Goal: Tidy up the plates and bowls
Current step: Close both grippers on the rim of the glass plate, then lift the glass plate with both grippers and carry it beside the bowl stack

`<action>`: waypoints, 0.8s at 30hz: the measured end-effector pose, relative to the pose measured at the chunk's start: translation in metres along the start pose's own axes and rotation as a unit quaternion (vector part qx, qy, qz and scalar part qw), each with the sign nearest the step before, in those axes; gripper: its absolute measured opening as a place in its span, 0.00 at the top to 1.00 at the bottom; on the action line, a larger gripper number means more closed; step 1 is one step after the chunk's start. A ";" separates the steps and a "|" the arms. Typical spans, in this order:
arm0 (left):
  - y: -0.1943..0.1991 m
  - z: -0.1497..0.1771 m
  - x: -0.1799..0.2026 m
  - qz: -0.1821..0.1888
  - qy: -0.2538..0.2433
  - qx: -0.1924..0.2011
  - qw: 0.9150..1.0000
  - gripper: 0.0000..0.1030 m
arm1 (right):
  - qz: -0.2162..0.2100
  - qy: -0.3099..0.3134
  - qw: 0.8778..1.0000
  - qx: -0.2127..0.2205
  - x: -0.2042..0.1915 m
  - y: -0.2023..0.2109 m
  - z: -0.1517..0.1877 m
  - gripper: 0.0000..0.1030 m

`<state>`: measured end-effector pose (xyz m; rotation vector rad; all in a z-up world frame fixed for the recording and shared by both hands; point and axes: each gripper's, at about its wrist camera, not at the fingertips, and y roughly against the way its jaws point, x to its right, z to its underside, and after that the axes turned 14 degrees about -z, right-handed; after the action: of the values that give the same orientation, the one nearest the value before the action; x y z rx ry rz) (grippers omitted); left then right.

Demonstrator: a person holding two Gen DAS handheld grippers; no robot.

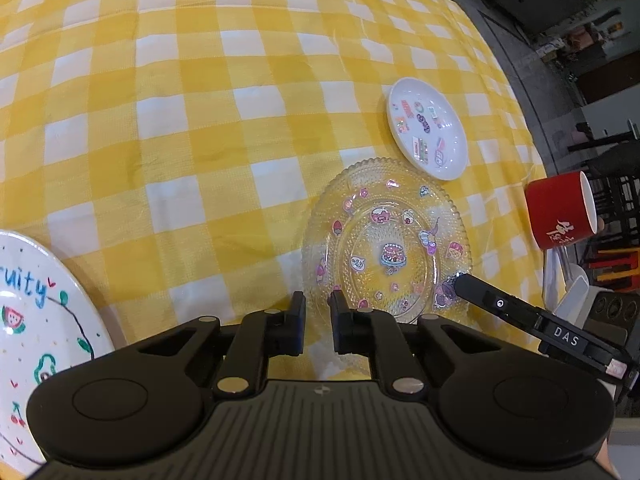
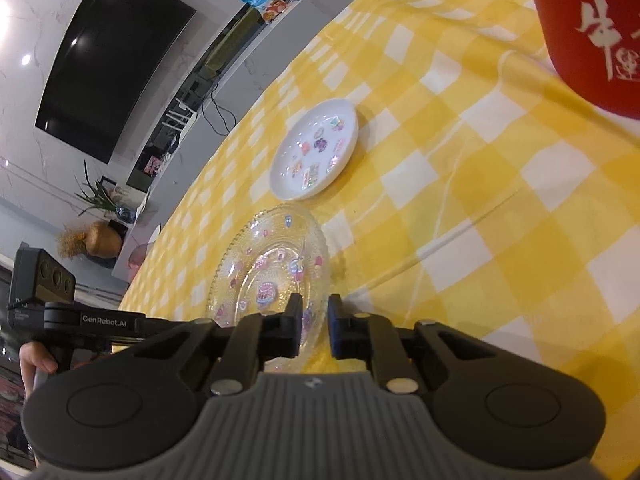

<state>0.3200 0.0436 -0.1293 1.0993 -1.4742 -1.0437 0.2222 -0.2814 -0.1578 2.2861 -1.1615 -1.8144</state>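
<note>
Glass plate [image 1: 388, 240], two white plates [image 1: 426, 128], one red cup [image 1: 560, 210], checked cloth [image 1: 200, 120]

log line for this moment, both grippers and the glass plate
left gripper: shut on glass plate near rim | right gripper: shut on its rim | plate: on checked tablecloth

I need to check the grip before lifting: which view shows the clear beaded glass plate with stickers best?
The left wrist view: the clear beaded glass plate lies almost whole there, with both grippers at its near rim. The right wrist view shows it foreshortened, its near edge hidden behind the right gripper.
</note>
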 end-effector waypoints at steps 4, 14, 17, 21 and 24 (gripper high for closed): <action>0.004 0.002 0.004 -0.013 -0.003 0.007 1.000 0.86 | -0.001 0.004 1.000 -0.002 -0.003 0.002 0.001 0.89; 0.025 0.011 0.015 -0.013 -0.042 0.033 0.998 0.86 | 0.009 0.019 1.000 -0.010 -0.020 0.016 0.010 0.88; 0.029 0.015 0.019 -0.012 -0.061 0.034 0.998 0.86 | 0.009 0.023 1.000 -0.009 -0.026 0.025 0.018 0.88; 0.033 0.020 0.024 0.000 -0.079 0.039 0.996 0.86 | 0.014 0.011 1.000 0.002 -0.028 0.039 0.026 0.89; 0.035 0.026 0.027 -0.007 -0.091 0.041 0.995 0.85 | 0.009 0.009 1.000 0.000 -0.034 0.047 0.030 0.88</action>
<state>0.2867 0.0269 -0.0934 1.0962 -1.6699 -1.1260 0.1694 -0.2842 -0.1191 2.2794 -1.1760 -1.7826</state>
